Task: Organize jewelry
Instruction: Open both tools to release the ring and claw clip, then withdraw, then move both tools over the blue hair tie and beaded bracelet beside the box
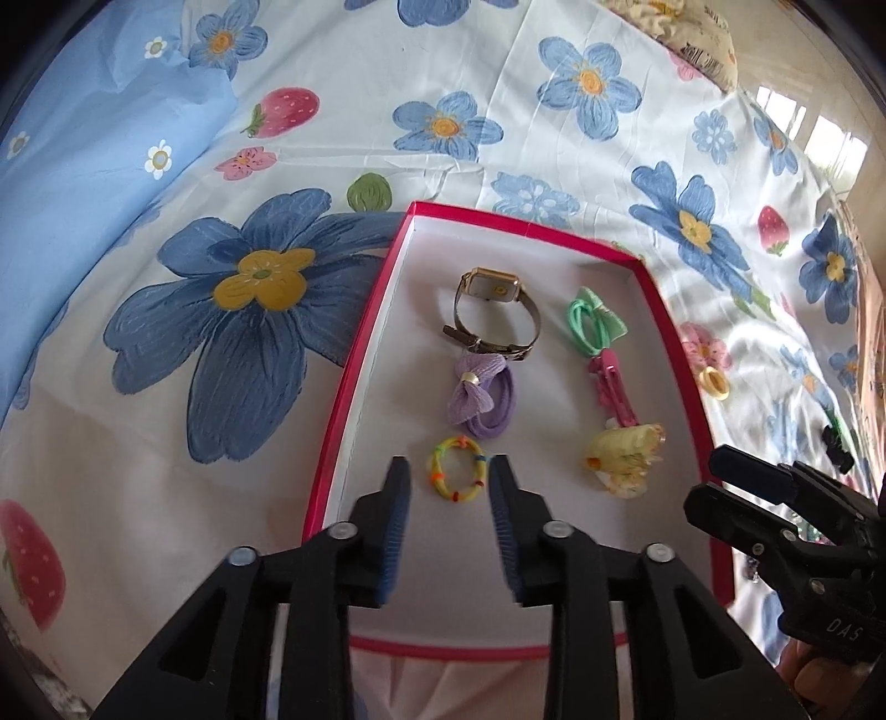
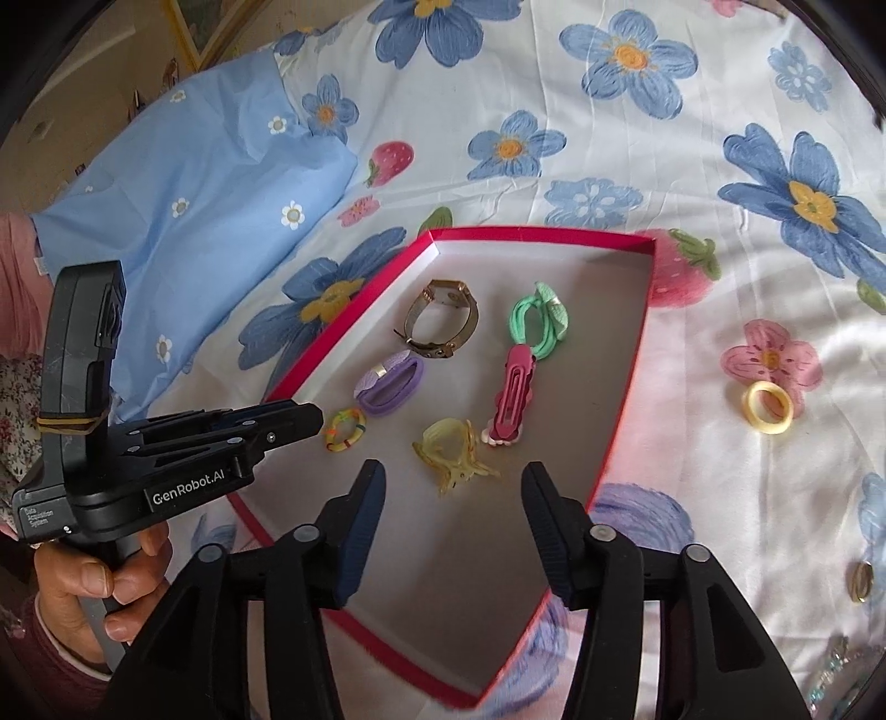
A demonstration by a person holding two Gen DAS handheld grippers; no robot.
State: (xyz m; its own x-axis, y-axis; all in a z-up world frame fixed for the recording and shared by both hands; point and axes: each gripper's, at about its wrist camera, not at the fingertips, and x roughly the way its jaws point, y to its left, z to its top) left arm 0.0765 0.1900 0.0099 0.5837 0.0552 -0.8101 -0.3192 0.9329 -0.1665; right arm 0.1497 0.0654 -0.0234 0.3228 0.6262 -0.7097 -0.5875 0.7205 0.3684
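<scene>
A bed (image 2: 637, 166) covered by a white sheet printed with blue flowers and strawberries carries everything. Directly on it lie a red-rimmed tray (image 1: 354, 387) (image 2: 626, 387), a blue pillow (image 1: 83, 166) (image 2: 194, 221) at the far left, and a patterned cushion (image 1: 686, 39) at the far edge. To the tray's right a pale yellow ring (image 2: 768, 407) (image 1: 713, 382) rests on a pink flower print, with a small gold ring (image 2: 861, 581) nearer the edge.

Bed (image 2: 637, 138): carries box (image 2: 540, 235)
Box: watch (image 2: 440, 318), 3 hair ties, 2 clips in 2 rows
Right of box: ring (image 2: 768, 407) on bed
</scene>
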